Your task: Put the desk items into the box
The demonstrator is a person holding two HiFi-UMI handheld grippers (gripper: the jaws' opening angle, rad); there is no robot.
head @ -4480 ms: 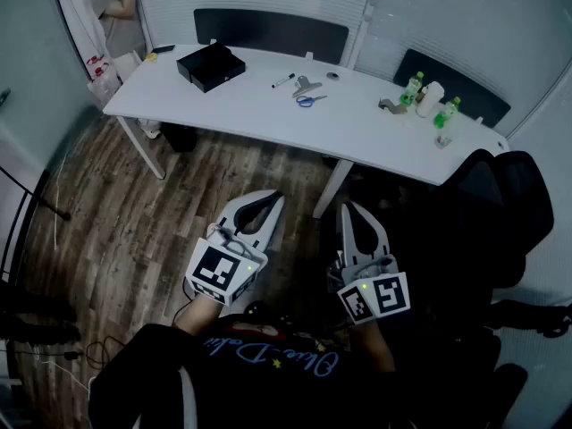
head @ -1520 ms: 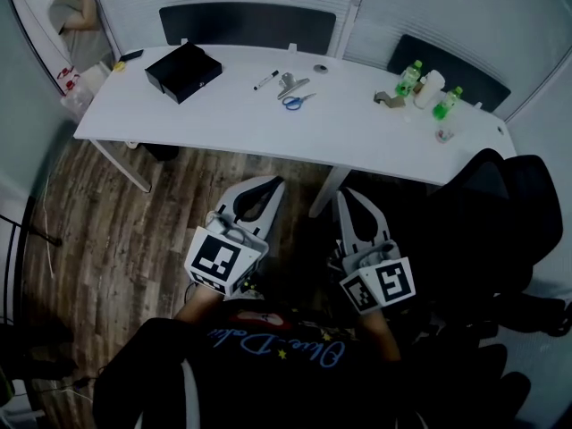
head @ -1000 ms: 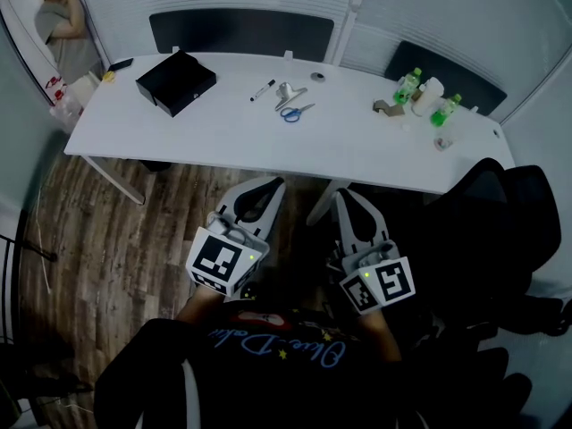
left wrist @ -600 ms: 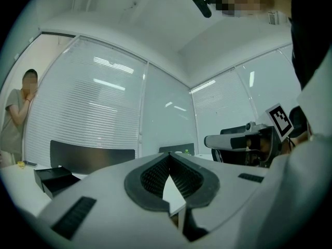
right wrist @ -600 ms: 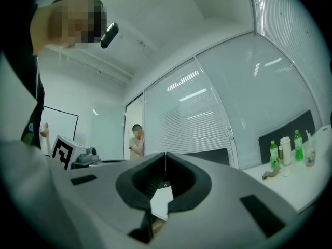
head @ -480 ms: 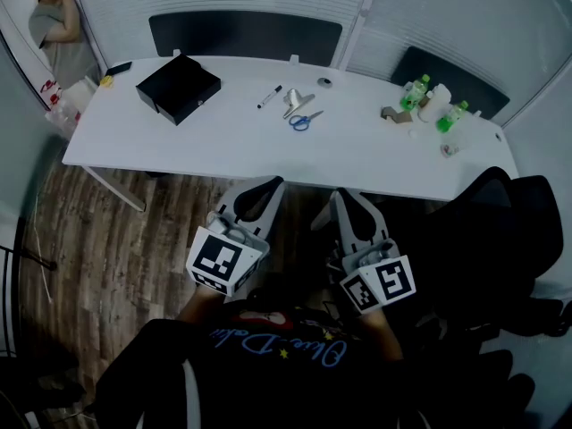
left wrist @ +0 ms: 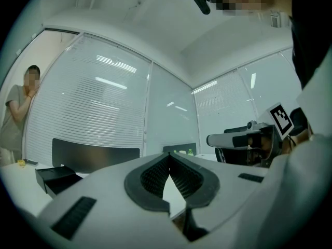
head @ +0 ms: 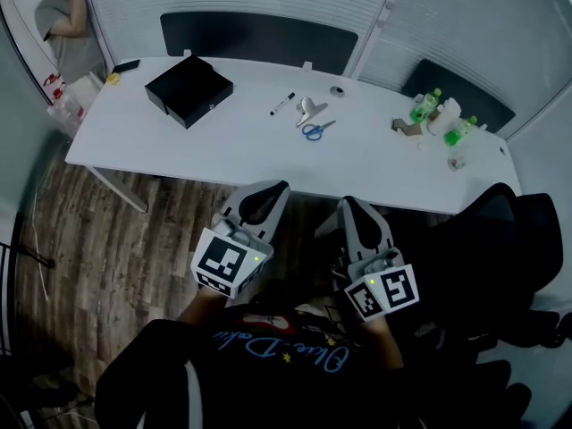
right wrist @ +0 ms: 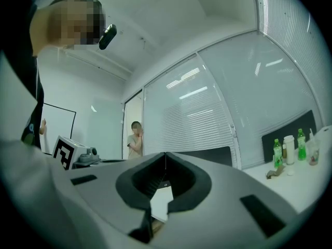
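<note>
A black open box (head: 189, 89) stands on the left part of the white table (head: 232, 150). A marker (head: 283, 104), a silver stapler-like item (head: 307, 108), blue-handled scissors (head: 314, 130) and a tape roll (head: 337, 90) lie near the middle. My left gripper (head: 271, 189) and right gripper (head: 349, 202) hang side by side at the table's near edge, short of every item. Both are shut and empty. The left gripper view has the left gripper (left wrist: 168, 154) with its tips touching and the box (left wrist: 54, 178) low at left. The right gripper (right wrist: 165, 153) is likewise closed in its own view.
Green bottles (head: 427, 107), a white bottle (head: 447, 110) and a small cup (head: 458, 163) stand at the table's right end. A black office chair (head: 487, 239) is close on my right. A person (head: 63, 16) stands beyond the table's left end. Dark chairs (head: 259, 38) line the far side.
The table has drawn closer, and its near edge now lies at the grippers' tips. Both grippers stay shut, empty and side by side.
</note>
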